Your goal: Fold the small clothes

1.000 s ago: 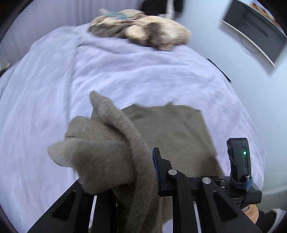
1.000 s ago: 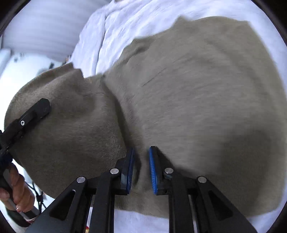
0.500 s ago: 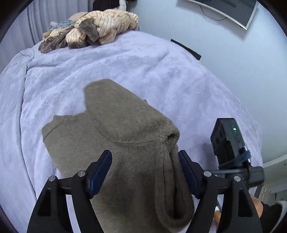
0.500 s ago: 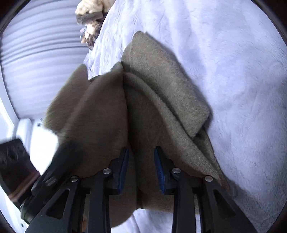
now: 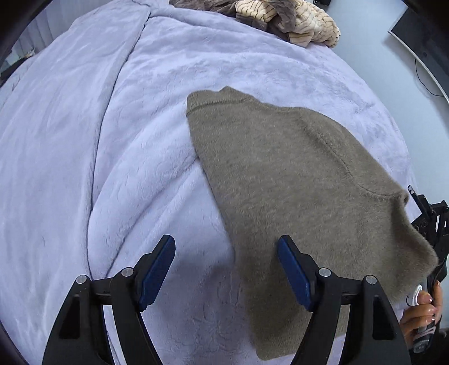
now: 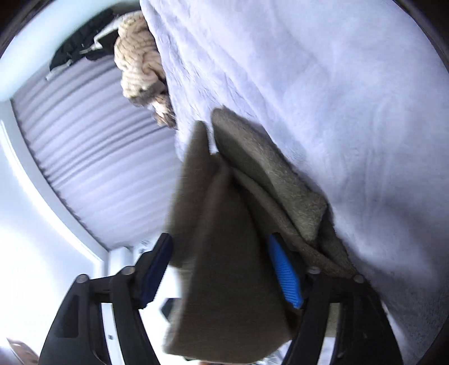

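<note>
Left wrist view: left gripper (image 5: 226,269) jaws wide apart, nothing between the blue pads (image 5: 157,269); they hover over the lavender blanket (image 5: 84,140). One taupe sweater (image 5: 294,196) lies folded on the blanket, running from centre toward 4 o'clock, ribbed edge at its 11 o'clock corner. Its near edge passes under the right-hand finger of this gripper; contact there cannot be told.

Only this view shows: part of the right gripper's frame at 3–4 o'clock, with the person's right hand (image 5: 421,314) on the handle; a dark screen (image 5: 421,28) at 1 o'clock.

Right wrist view (partly blurred): right gripper (image 6: 221,266) jaws spread wide. A loose fold of the sweater (image 6: 230,252) hangs in the gap, not pinched; other layers lie on the blanket (image 6: 336,98) toward 2 o'clock.

Only this view shows: pleated curtain (image 6: 98,168) at 9 o'clock; dark item (image 6: 75,47) at 11 o'clock.

Both views: one pile of cream and brown knits (image 5: 280,19) at the far edge of the bed, cream part (image 6: 137,56) in the right view.

Count: sweaters 1, grippers 2, piles 1.
</note>
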`<state>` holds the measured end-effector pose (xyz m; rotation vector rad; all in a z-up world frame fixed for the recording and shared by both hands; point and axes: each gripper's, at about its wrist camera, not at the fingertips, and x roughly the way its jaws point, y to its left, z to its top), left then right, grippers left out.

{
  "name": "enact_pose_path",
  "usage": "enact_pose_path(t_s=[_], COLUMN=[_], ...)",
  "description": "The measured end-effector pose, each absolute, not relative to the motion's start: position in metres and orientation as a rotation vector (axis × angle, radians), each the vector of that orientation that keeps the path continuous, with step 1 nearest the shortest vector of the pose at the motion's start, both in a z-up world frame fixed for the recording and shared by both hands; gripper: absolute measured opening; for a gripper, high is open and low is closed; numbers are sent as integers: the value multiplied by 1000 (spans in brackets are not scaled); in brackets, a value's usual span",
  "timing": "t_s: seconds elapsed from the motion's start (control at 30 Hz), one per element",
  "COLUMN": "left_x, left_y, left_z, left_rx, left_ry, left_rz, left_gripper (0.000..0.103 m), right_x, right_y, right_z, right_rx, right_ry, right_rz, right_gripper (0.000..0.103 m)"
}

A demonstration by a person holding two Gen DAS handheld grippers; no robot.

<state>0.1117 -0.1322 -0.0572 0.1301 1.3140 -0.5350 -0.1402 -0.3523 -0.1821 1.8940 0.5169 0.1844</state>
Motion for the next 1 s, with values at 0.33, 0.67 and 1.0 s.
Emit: enact_pose_path(t_s=[0.33,0.67,1.0], left_x=[104,74,51], left_y=[-134,-149,-142], left_z=[-77,-95,-100], left_rx=[-21,19,203], left_ry=[1492,1585,1528], left_rz=[-679,-759,-777], left_gripper=[77,38,47], right_x=[-142,-141,-158], right_y=[-352,-317,-316], right_z=[-132,-121,-144], right_rx=[1529,1338,1209], right_ry=[785,925,1090], right_rz=[122,93,-87], right_gripper=[78,11,11])
